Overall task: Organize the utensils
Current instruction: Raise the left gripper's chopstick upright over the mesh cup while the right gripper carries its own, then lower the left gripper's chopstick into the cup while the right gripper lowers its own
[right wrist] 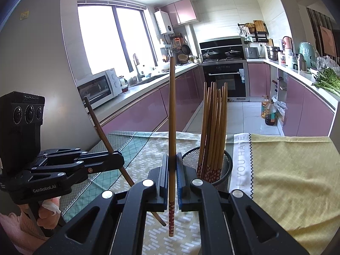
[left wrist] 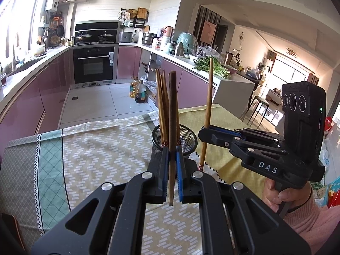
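Observation:
My left gripper [left wrist: 171,151] is shut on a dark brown chopstick [left wrist: 172,114], held upright just in front of a black mesh cup [left wrist: 188,137]. Several lighter chopsticks [left wrist: 162,106] stand in that cup. To the right, my right gripper [left wrist: 201,132] is shut on a light wooden chopstick [left wrist: 209,97], also upright, beside the cup. In the right wrist view the right gripper [right wrist: 172,159] clamps the light chopstick [right wrist: 172,110] above its red patterned end. The mesh cup [right wrist: 226,163] with its chopsticks [right wrist: 213,123] is just right of it. The left gripper [right wrist: 121,162] holds the dark chopstick [right wrist: 102,133] tilted.
A patterned green and yellow cloth [left wrist: 89,148] covers the table; its far edge drops to the tiled kitchen floor. Oil bottles [left wrist: 138,91] stand on the floor beyond. A stool [left wrist: 258,106] is at the right, pink cabinets [right wrist: 148,110] and a microwave [right wrist: 99,87] at the left.

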A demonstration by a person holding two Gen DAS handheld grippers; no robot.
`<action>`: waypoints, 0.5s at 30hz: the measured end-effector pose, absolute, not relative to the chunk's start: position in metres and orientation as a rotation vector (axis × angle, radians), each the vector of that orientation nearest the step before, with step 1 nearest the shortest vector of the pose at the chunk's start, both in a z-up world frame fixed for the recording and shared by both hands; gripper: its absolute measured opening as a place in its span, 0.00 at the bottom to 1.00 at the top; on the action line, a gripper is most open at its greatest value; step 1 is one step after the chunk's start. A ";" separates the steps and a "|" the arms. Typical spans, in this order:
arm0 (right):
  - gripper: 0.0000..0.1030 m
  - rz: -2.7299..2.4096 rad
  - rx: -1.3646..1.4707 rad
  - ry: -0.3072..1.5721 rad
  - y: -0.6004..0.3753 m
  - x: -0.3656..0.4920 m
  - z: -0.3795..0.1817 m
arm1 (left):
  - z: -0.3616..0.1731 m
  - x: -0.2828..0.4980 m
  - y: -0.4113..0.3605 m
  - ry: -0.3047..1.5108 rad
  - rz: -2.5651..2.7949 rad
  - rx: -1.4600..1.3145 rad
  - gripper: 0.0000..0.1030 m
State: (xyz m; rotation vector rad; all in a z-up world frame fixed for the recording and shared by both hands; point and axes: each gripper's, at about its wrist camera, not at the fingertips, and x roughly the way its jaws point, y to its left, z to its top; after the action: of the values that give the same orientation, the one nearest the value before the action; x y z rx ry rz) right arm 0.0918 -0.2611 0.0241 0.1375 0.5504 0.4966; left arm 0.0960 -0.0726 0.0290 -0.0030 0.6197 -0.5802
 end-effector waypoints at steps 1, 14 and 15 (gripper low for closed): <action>0.06 0.496 0.138 0.548 -0.262 0.092 0.025 | 0.030 0.097 -0.074 0.618 -0.580 -0.001 0.07; 0.06 0.493 0.147 0.501 -0.268 0.102 0.041 | 0.050 0.099 -0.075 0.573 -0.592 0.005 0.07; 0.06 0.494 0.150 0.498 -0.268 0.103 0.042 | 0.052 0.099 -0.076 0.568 -0.591 0.006 0.07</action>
State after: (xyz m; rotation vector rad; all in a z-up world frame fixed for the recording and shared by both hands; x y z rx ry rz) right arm 0.1034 -0.2683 0.0420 0.1500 0.4985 0.4939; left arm 0.0988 -0.0755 0.0518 0.0062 0.5682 -0.5913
